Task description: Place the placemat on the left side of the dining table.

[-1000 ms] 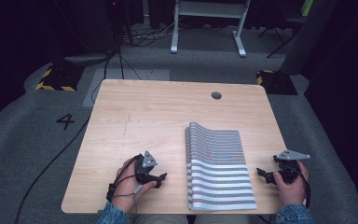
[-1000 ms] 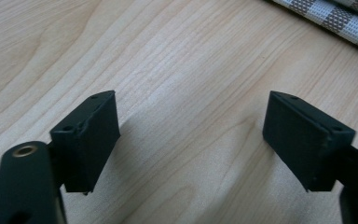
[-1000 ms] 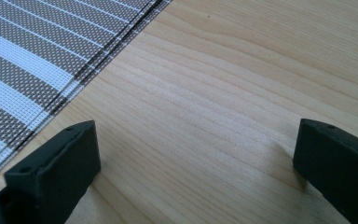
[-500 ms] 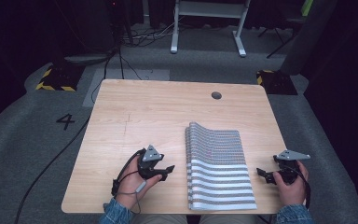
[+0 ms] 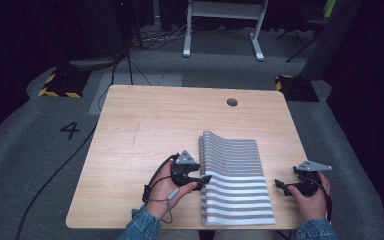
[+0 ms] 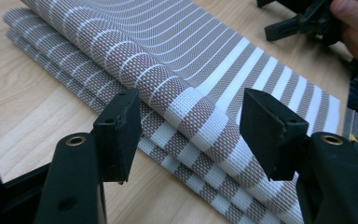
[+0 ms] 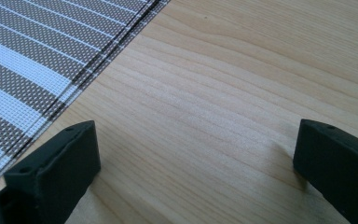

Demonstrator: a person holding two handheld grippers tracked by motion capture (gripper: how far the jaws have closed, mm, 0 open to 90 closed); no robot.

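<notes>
Fingers of the left gripper [image 6: 191,135] gape around the striped mat's [image 6: 205,70] edge; right gripper [image 7: 191,158] gapes over wood.

Light wooden table [image 5: 145,125] with a round cable hole [image 5: 232,102] near its far edge; grey carpet bearing the numeral 4 [image 5: 70,130]; black cable [image 5: 55,175] trailing across it; two yellow-and-black striped blocks [image 5: 60,84]; white frame legs [image 5: 220,30] beyond.

Stack of placemats [image 5: 236,182] on the near right part of the bench [image 5: 145,125], left tool [image 5: 203,179] at the stack's left edge, right tool [image 5: 280,184] on the bench just right of the stack, cable hole [image 5: 232,102] behind.
</notes>
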